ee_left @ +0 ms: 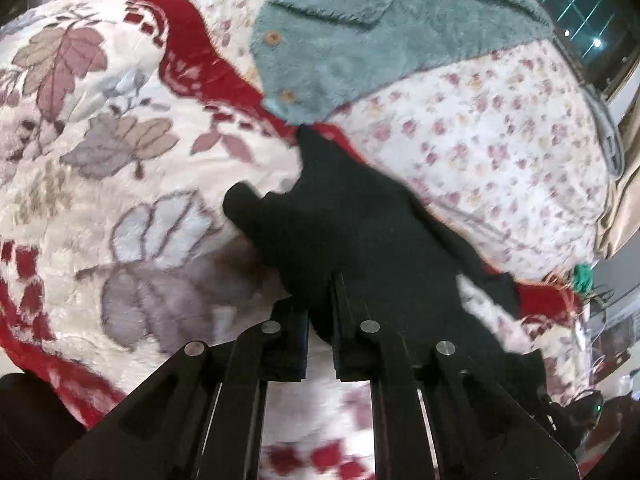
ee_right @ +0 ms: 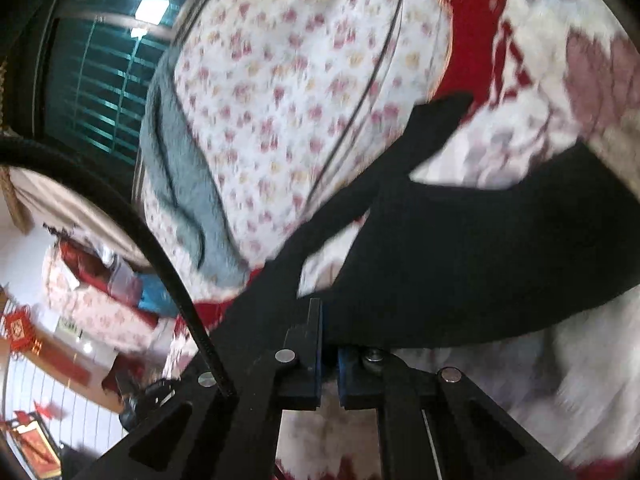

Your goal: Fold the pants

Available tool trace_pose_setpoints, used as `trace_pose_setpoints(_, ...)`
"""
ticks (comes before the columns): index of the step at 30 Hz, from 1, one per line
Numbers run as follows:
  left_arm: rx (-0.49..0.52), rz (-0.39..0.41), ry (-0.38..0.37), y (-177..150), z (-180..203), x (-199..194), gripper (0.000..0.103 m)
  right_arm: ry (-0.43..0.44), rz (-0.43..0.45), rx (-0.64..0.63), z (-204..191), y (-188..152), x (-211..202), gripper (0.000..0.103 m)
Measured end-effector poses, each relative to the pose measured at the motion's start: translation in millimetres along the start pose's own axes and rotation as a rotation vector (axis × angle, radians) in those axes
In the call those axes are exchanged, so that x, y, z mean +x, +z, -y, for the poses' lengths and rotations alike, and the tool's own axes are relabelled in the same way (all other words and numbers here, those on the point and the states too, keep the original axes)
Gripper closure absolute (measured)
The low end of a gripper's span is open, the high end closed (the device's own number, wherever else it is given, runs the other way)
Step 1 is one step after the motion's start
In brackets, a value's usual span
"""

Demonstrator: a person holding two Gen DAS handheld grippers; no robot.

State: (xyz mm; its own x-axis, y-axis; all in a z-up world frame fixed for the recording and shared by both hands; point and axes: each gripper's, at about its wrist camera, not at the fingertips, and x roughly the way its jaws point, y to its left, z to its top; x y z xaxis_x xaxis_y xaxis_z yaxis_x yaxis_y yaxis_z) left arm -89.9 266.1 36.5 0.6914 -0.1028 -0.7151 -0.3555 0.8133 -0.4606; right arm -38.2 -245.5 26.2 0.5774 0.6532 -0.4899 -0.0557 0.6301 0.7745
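Note:
The black pants (ee_left: 360, 216) hang in the air above the bed, bunched and stretched between my two grippers. My left gripper (ee_left: 320, 304) is shut on one edge of the pants, the cloth pinched between its fingers. My right gripper (ee_right: 329, 332) is shut on another part of the black pants (ee_right: 460, 256), which spread up and to the right from the fingers. A narrow strip of the pants (ee_right: 424, 128) trails away over the bedding. Both views are motion-blurred.
A red and white leaf-pattern blanket (ee_left: 100, 140) covers the bed, next to a small-flower quilt (ee_left: 500, 128). A teal fuzzy garment with buttons (ee_left: 360, 32) lies at the far side. A window with bars (ee_right: 100, 72) and a black cable (ee_right: 132, 224) are at the left.

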Motion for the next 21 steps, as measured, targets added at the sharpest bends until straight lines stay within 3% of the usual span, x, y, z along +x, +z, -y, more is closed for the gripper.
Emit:
trace_pose_setpoints(2, 0.017, -0.031, 0.054, -10.3, -3.1, 13.8, 0.095, -0.077, -0.068, 0.010, 10.6, -8.6, 16.1, 0.091)
trace_pose_setpoints(4, 0.070, -0.014, 0.098, -19.2, 0.9, 14.7, 0.095, -0.067, -0.089, 0.051, 23.0, -12.0, 15.8, 0.089)
trace_pose_setpoints(7, 0.106, 0.034, 0.101, -24.7, 4.7, -0.2, 0.094, -0.064, -0.041, 0.062, 31.0, -11.7, -13.3, 0.077)
trace_pose_setpoints(10, 0.080, 0.034, 0.109, -22.2, 6.3, -19.4, 0.091, -0.116, -0.012, 0.033, 33.6, -8.4, -45.1, 0.072)
trace_pose_setpoints(13, 0.118, 0.121, 0.148, -23.6, 12.5, -46.6, 0.081, -0.222, 0.024, 0.069, 48.6, -5.0, -72.2, 0.061)
trace_pose_setpoints(15, 0.144, 0.151, 0.122, -26.0, 20.5, -59.0, 0.056, -0.252, 0.052, 0.107, 61.4, -2.9, -82.0, 0.061)
trace_pose_setpoints(16, 0.158, 0.150, 0.083, -26.9, 25.9, -62.9, 0.052, -0.274, 0.067, 0.125, 68.1, -1.0, -85.4, 0.061)
trace_pose_setpoints(21, 0.292, 0.073, -0.042, -37.5, 83.5, -47.1, 0.049, -0.267, 0.122, 0.242, 97.7, 11.8, -83.3, 0.061)
